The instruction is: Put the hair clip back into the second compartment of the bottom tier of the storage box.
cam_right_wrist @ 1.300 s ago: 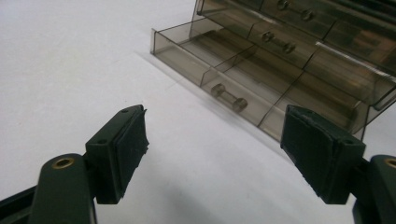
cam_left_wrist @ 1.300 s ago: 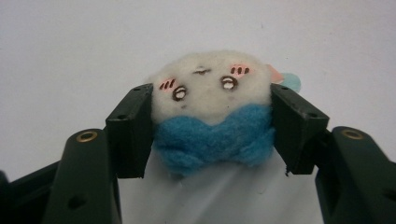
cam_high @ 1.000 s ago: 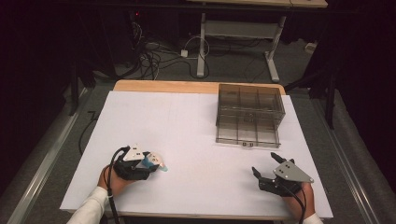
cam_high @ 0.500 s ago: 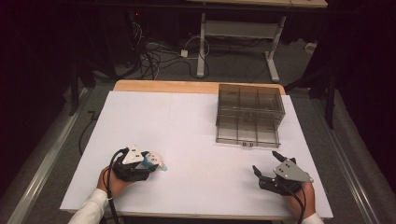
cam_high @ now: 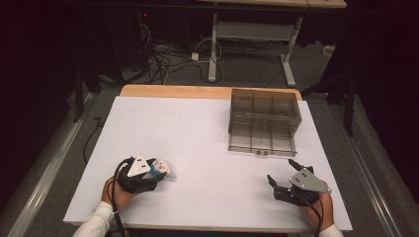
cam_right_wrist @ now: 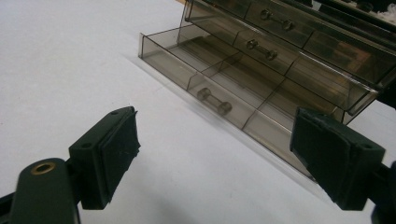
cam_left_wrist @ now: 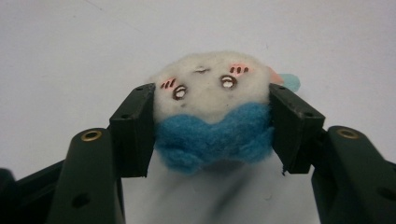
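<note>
Worktop (cam_high: 207, 128): white sheet over a wood board, dark floor around.

Drawer cabinet (cam_high: 264, 121): smoky clear plastic, far right of the worktop. Its bottom drawer (cam_right_wrist: 219, 88) is pulled out and looks bare in the right claw view; the upper drawers are shut.

Right claw (cam_high: 282, 178): near right, jaws wide apart, nothing between them, pointed toward the cabinet.

Left claw (cam_high: 157, 173): near left, closed on the felt toy (cam_left_wrist: 215, 112), a pad pressed into each flank; the toy sits just above the sheet, well apart from the cabinet.

Progress, my reading: pickup done; carry and drop into the drawer remain.

Unclear: the toy's far side, cabinet contents behind the tinted walls.
</note>
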The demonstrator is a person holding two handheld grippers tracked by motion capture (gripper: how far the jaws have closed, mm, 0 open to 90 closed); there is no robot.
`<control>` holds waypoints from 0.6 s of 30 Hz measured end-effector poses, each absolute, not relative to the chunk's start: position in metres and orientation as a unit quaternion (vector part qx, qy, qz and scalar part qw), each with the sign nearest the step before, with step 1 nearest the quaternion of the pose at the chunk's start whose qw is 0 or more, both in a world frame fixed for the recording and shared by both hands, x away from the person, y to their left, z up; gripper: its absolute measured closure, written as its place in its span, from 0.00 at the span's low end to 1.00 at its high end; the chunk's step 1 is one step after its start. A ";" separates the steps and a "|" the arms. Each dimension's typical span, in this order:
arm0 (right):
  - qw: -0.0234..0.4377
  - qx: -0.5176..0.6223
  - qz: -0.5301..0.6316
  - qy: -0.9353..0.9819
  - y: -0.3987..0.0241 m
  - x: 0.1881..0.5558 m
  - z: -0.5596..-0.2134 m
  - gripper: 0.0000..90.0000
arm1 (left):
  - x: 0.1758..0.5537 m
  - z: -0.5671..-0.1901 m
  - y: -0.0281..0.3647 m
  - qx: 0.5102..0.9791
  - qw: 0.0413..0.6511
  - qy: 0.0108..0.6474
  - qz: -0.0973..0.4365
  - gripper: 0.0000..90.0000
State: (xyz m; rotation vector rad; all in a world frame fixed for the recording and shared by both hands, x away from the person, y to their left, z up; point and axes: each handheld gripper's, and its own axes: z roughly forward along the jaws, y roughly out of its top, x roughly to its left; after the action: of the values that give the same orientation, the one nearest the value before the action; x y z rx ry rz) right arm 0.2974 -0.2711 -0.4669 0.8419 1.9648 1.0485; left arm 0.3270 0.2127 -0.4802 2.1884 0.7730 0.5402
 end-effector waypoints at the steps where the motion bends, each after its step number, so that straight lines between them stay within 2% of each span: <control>1: 0.371 0.328 0.409 0.766 -0.271 0.297 -0.467 0.18 | 0.327 -0.480 0.213 0.853 0.370 0.301 0.211 0.42; 18: 0.376 0.325 0.402 0.769 -0.270 0.297 -0.468 0.18 | 0.340 -0.463 0.191 0.850 0.383 0.281 0.228 0.42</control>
State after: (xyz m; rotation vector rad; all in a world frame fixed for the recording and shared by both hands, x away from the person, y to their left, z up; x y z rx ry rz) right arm 0.2968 -0.2700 -0.4681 0.8304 1.9680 1.0291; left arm 0.3403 0.1914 -0.4630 2.1674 0.7173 0.5823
